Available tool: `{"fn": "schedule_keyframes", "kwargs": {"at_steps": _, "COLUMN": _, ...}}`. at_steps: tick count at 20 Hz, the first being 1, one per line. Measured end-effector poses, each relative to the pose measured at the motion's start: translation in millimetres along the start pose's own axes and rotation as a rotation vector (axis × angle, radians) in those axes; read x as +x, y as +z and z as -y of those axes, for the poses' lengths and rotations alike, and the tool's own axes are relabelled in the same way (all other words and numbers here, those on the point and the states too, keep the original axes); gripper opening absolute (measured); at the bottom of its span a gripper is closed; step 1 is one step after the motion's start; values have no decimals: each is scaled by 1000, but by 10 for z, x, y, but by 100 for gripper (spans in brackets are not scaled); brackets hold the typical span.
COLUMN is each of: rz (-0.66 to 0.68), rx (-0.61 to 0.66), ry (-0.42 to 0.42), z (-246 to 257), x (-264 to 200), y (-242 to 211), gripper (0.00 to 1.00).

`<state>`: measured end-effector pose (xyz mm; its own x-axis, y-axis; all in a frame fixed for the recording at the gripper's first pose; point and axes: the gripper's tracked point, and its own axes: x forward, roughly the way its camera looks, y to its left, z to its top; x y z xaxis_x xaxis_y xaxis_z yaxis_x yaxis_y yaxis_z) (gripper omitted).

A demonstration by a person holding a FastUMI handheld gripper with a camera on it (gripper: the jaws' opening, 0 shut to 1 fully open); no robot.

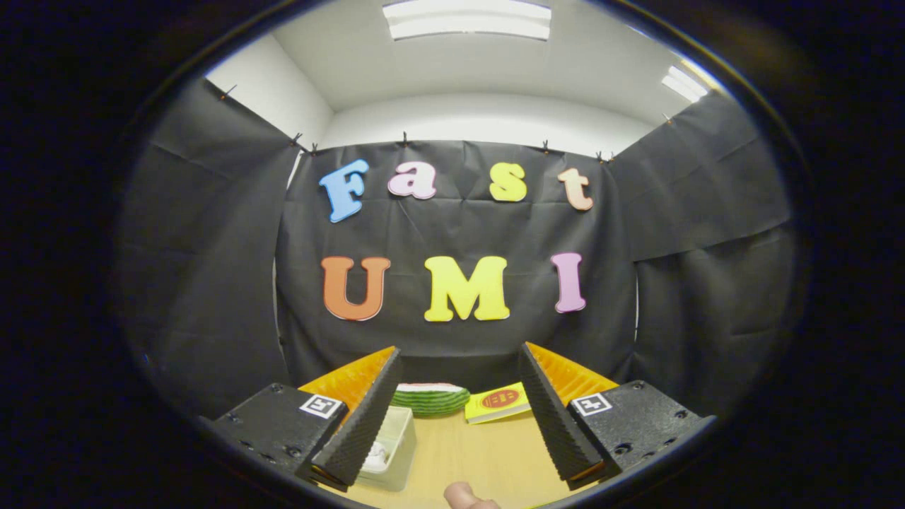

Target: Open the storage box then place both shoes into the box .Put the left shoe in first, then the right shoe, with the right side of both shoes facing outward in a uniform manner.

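Observation:
My gripper (459, 360) is held high and level, its two fingers spread wide apart with nothing between them. Below the left finger (360, 417) a white storage box (396, 452) rests on the wooden table (488, 452); a pale thing lies inside it, mostly hidden by the finger. I cannot make out any shoes for certain.
A green and white striped item (430, 397) lies at the far edge of the table, between the fingers. A yellow pack (498, 403) with a red mark sits beside it. A fingertip of a person's hand (466, 495) pokes in at the near table edge. Black cloth walls stand behind.

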<state>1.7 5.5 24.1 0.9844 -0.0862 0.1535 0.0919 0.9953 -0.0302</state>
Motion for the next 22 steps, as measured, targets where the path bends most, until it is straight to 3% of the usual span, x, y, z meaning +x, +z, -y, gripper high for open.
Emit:
{"fn": "schedule_keyframes", "kwargs": {"at_steps": 3, "rz": 23, "rx": 17, "ry": 43, "z": -28, "x": -66, "y": 40, "gripper": 100}}
{"fn": "schedule_keyframes", "kwargs": {"at_steps": 22, "rz": -6, "rx": 66, "ry": 60, "z": 143, "x": 1, "y": -173, "gripper": 100}}
